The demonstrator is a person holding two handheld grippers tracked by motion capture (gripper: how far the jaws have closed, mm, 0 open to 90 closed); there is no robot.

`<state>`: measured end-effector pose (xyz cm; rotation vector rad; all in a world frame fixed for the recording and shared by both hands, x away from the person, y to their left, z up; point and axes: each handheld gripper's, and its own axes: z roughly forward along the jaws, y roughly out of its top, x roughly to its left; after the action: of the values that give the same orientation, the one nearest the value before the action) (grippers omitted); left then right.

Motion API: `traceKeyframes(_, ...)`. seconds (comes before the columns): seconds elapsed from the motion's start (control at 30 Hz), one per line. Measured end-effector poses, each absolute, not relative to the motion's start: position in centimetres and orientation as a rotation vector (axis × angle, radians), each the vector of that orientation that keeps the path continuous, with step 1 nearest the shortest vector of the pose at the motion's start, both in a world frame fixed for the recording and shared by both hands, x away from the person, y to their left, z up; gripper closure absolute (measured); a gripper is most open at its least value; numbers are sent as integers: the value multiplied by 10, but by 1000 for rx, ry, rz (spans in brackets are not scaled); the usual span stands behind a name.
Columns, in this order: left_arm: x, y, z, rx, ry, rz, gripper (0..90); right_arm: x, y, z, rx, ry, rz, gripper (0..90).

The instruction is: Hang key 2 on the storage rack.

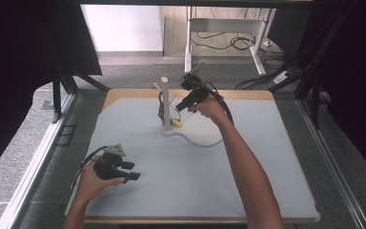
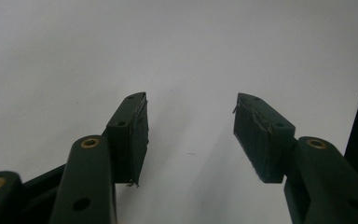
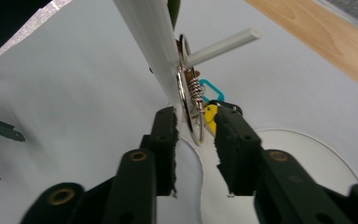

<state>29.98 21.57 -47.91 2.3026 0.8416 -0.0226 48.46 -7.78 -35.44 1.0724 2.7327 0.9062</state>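
Note:
A white stand (image 1: pixel 165 102) with side pegs rises from a flat white base (image 1: pixel 201 138) at the table's far middle. Small items hang on it: a metal key ring (image 3: pixel 189 109) with a coiled spring, a yellow tag (image 3: pixel 209 116) and a blue clip (image 3: pixel 210 88). My right gripper (image 3: pixel 195 116) is open, its jaws flanking the key ring just below the peg (image 3: pixel 223 44); from above, the right gripper (image 1: pixel 177 109) sits tight against the post. My left gripper (image 1: pixel 132 171) rests open at the near left with nothing between its fingers (image 2: pixel 133 121).
The grey table mat (image 1: pixel 195 181) spreads between both hands. The wooden table edge (image 1: pixel 248 94) runs behind the stand. Dark frame posts (image 1: pixel 57 95) stand off the left side, and desk legs with cables (image 1: pixel 238 43) lie beyond the table.

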Motion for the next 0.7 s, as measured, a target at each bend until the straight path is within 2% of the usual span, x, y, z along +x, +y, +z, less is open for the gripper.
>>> traceKeyframes(0.3, 301, 212, -482, 2294, 870, -8, 434, 445, -120, -352, 1036, 2636, 973, 477)
traceKeyframes(0.7, 301, 215, -480, 2245, 878, -4, 416, 383, -181, -378, 989, 2544, 1089, 429)
